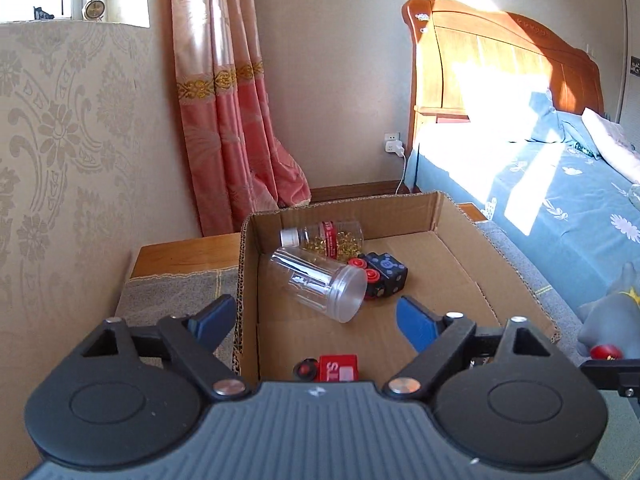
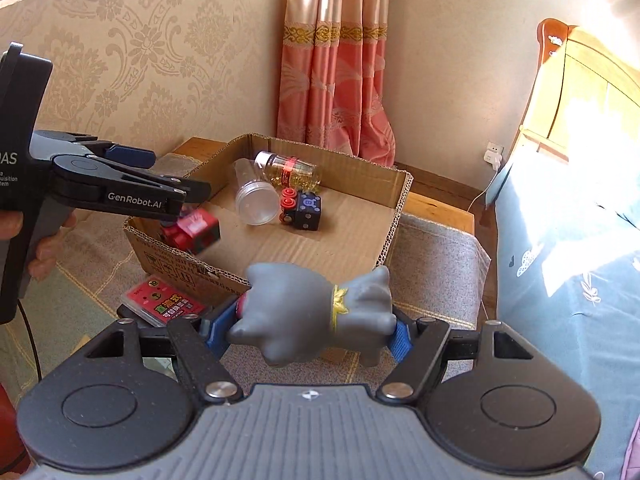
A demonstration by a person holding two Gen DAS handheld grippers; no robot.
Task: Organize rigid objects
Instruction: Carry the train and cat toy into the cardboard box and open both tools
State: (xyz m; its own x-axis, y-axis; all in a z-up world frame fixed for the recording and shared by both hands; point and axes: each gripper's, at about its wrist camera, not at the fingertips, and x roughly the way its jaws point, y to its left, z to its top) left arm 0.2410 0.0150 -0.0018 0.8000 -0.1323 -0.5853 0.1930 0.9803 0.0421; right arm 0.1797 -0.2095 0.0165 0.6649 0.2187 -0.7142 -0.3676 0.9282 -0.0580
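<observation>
One grey toy figure (image 2: 316,312) is clamped crosswise in the right claw (image 2: 308,330), held above the surface (image 2: 436,248) just short of one cardboard box (image 2: 400,200). Left claw (image 1: 316,320) spread wide, empty, over the box. Box contents, left to right: one red cube (image 2: 200,232), one clear jar (image 2: 256,196), one capsule bottle (image 2: 288,170), one black cube (image 2: 306,210). One red card pack (image 2: 164,300) lies outside.

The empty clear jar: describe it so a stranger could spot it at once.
Look inside the open cardboard box. The empty clear jar lies on its side near the left wall. The bottle behind it holds yellow capsules and has a red label.
</observation>
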